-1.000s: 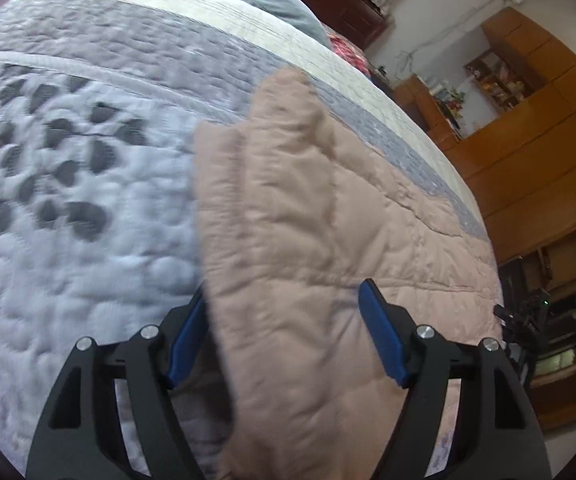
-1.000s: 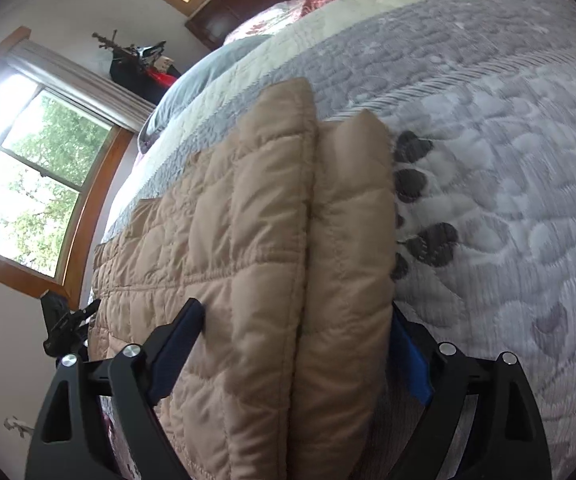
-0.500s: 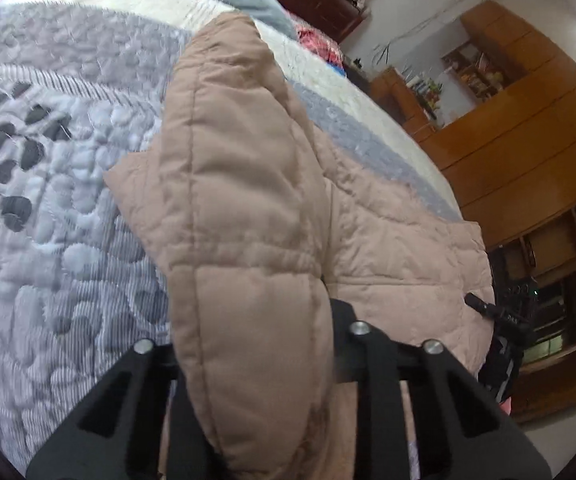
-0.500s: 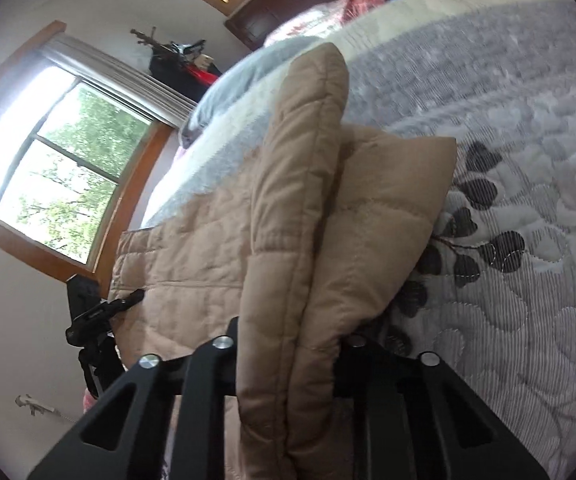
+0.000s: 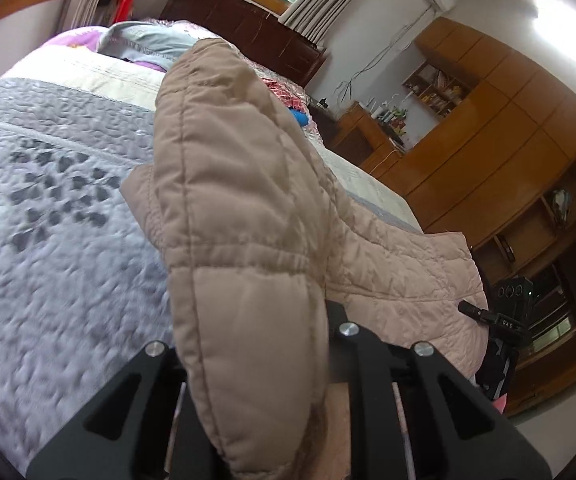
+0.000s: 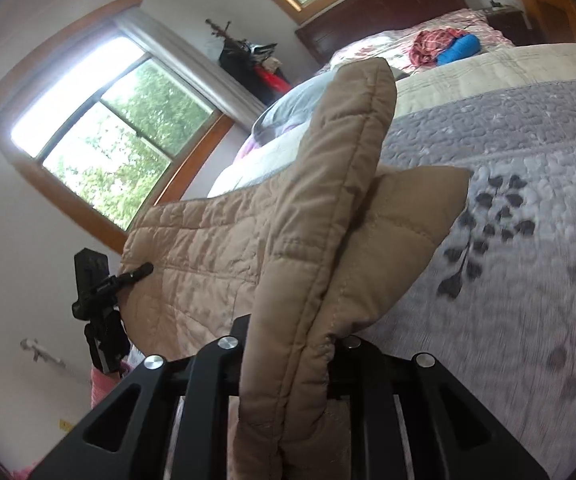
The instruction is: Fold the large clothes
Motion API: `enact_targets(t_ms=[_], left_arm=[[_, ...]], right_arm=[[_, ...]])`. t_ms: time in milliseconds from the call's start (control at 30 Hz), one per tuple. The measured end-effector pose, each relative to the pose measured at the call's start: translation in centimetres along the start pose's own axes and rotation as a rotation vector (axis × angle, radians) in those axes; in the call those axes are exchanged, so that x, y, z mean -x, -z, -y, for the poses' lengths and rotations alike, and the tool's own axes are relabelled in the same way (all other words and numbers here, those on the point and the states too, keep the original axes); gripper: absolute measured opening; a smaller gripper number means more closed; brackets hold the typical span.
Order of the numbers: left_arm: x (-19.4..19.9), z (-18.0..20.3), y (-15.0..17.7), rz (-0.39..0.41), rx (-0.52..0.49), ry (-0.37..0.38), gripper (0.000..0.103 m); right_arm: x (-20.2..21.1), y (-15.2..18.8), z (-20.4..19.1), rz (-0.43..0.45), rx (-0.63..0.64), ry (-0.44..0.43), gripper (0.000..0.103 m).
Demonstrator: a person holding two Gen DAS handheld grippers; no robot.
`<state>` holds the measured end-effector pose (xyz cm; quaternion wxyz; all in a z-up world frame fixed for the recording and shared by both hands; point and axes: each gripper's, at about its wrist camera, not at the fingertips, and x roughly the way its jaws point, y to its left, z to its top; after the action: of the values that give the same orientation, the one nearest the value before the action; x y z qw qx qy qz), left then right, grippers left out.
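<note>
A bed under a grey leaf-print quilt fills the room, headboard beneath the window. Across the bed's near side lies a tan quilted jacket, its edge now raised well above the quilt where a second ago it lay flat between open jaws. The left gripper is clamped on one padded fold, and the right gripper pinches another doubled fold of the jacket. With both corners lifted off the bed, the fold appears under way; carrying the raised edge across the jacket's body likely comes next.
</note>
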<state>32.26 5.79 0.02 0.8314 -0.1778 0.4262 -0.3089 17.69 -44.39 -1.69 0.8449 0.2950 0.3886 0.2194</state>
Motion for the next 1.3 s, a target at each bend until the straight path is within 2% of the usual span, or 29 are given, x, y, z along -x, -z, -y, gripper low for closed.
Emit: enact_targets(t_ms=[167, 300, 433, 533, 733, 800, 833, 933, 967, 1100, 1167, 1233, 1300], left_arm=[[2.2, -2.3, 4.2, -0.057, 0.005, -0.04, 0.015], [0.6, -5.6, 7.6, -0.126, 0.036, -0.095, 0.017], [-0.8, -8.4, 9.5, -0.15, 0.048, -0.131, 0.025], [-2.6, -9.6, 10.5, -0.163, 0.026, -0.182, 0.038], [-2.7, -9.8, 11.6, -0.123, 0.001, -0.186, 0.042], [-2.4, -9.5, 11.9, -0.118, -0.004, -0.201, 0.043], [-2.2, -9.3, 12.1, -0.119, 0.004, -0.205, 0.045], [-0.7, -8.7, 11.5, -0.12, 0.046, -0.215, 0.048], [0.0, -8.6, 11.5, -0.109, 0.052, -0.231, 0.049], [5.0, -7.7, 11.5, -0.026, 0.056, -0.293, 0.049], [7.4, -6.8, 11.7, 0.024, 0.037, -0.347, 0.049], [9.1, -5.1, 11.6, 0.067, -0.005, -0.385, 0.049], [9.5, -3.2, 11.7, 0.08, -0.046, -0.392, 0.049]], right_arm=[[-1.3, 3.9, -0.5, -0.091, -0.019, 0.002, 0.017], [-3.5, 6.6, 1.0, -0.157, -0.051, 0.035, 0.019], [-5.2, 7.6, 3.7, -0.178, -0.117, 0.048, 0.022], [-6.4, 8.2, 5.2, -0.186, -0.146, 0.062, 0.025], [-7.6, 9.4, 6.9, -0.179, -0.181, 0.036, 0.028], [-7.6, 9.3, 6.7, -0.179, -0.168, 0.048, 0.029], [-7.5, 9.3, 6.5, -0.18, -0.155, 0.06, 0.033], [-6.2, 9.8, 5.5, -0.174, -0.131, 0.113, 0.044], [-5.5, 9.8, 5.0, -0.167, -0.105, 0.151, 0.045], [-2.0, 10.0, 2.9, -0.131, -0.039, 0.277, 0.046], [-0.4, 10.0, 0.8, -0.104, 0.019, 0.332, 0.046], [0.6, 10.1, -1.2, -0.086, 0.08, 0.358, 0.043], [0.4, 10.3, -3.1, -0.088, 0.118, 0.341, 0.042]])
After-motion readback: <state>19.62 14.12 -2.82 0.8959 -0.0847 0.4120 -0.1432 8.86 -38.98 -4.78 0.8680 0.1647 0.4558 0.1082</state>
